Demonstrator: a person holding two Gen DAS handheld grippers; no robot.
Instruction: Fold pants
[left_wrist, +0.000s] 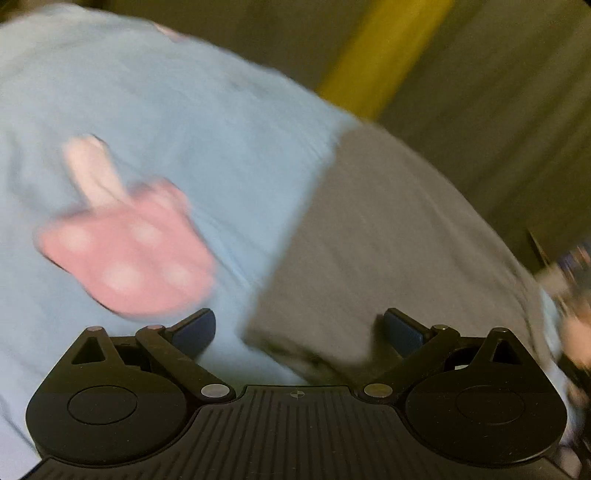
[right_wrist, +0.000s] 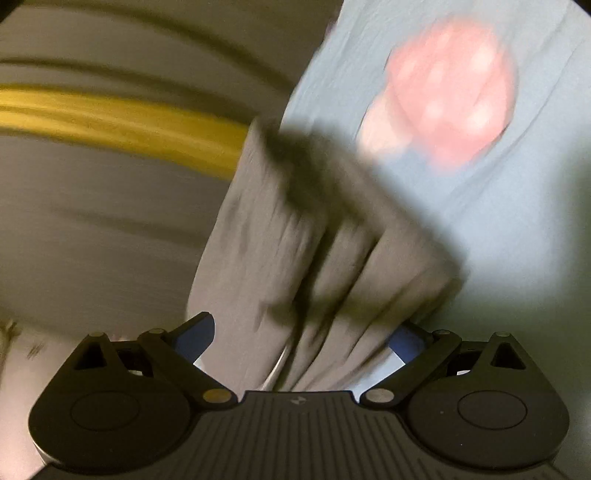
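Note:
The grey pants (left_wrist: 369, 236) lie on a light blue sheet (left_wrist: 166, 92); both views are motion-blurred. In the left wrist view my left gripper (left_wrist: 299, 328) is open, its jaws wide apart over the near corner of the pants, with nothing held. In the right wrist view the pants (right_wrist: 295, 240) are bunched into folds and run down between the wide-apart jaws of my right gripper (right_wrist: 301, 336), which is open. The blue pads (right_wrist: 195, 336) stand clear of the cloth on the left side.
The sheet has a pink mushroom print (left_wrist: 129, 251), which shows in the right wrist view too (right_wrist: 450, 99). Beyond the sheet's edge is a dark floor with a yellow stripe (left_wrist: 384, 55). The other gripper and hand show blurred at the right edge (left_wrist: 569, 295).

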